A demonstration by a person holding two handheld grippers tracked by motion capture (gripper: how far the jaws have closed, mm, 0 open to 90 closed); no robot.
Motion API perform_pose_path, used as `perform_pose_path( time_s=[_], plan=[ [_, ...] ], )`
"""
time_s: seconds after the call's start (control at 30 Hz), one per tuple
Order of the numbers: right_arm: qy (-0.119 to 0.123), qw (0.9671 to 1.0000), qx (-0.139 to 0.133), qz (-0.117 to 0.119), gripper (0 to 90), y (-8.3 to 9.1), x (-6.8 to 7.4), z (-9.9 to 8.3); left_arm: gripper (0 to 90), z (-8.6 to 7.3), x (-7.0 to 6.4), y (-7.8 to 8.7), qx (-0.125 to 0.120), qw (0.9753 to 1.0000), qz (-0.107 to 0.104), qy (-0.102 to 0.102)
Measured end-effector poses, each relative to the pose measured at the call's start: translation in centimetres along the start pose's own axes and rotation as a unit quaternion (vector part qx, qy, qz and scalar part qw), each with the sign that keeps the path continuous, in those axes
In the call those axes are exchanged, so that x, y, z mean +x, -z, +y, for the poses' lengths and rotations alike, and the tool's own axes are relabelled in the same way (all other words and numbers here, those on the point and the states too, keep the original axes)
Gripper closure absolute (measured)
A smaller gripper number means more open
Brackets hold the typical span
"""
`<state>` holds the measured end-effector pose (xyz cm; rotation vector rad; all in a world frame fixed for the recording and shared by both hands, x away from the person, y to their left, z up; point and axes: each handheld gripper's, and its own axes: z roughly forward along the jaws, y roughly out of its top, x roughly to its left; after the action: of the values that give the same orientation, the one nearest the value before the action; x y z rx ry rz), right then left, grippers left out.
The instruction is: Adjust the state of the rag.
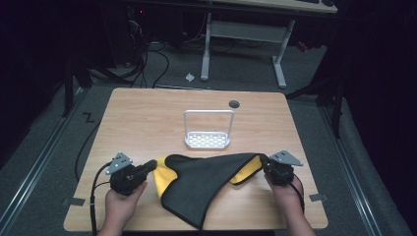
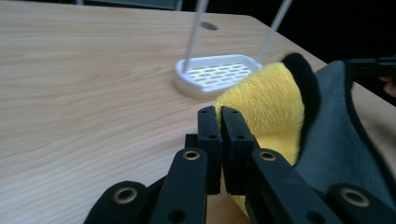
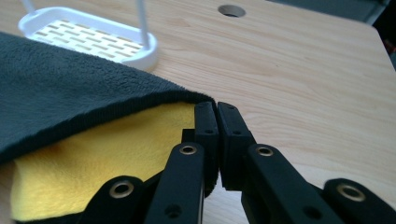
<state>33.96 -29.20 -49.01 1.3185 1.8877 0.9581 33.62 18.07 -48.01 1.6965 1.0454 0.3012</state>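
Observation:
A cloth, dark grey on one side and yellow on the other, hangs stretched between my two grippers above the near part of the wooden table. My left gripper is shut on the cloth's left corner, where the yellow side shows. My right gripper is shut on the right corner, its jaws pinching the dark hem over the yellow lining. The cloth's lower point droops toward the table's front edge.
A white perforated rack with a tall wire handle stands just beyond the cloth, mid-table. A round cable hole lies near the far edge. A white desk frame stands on the floor behind the table.

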Motion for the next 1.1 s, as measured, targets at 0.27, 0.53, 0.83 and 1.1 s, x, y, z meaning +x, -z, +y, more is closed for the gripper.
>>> perform_pose_path(
  time_s=[0.27, 0.53, 0.83, 1.1],
  plan=[
    [0.012, 0.9999, 0.006, -0.002, 87.9, -0.4, 0.4, -0.2, 83.0, -1.2, 1.3, -1.7, 0.040, 0.9988, 0.005, 0.026],
    [0.008, 1.0000, -0.003, 0.002, 86.3, -0.1, 0.6, -0.3, 58.9, -0.2, -0.1, -0.2, -0.006, 0.9998, 0.011, 0.016],
    [0.015, 0.9997, -0.009, 0.014, 85.9, 0.3, 1.3, -0.3, 48.1, -3.2, -9.5, -5.5, 0.123, 0.9823, -0.133, -0.050],
    [0.023, 0.9994, -0.009, 0.025, 85.7, 0.4, 1.9, -0.4, 40.2, -6.1, -14.4, -9.0, 0.198, 0.9603, -0.095, -0.172]
  ],
)
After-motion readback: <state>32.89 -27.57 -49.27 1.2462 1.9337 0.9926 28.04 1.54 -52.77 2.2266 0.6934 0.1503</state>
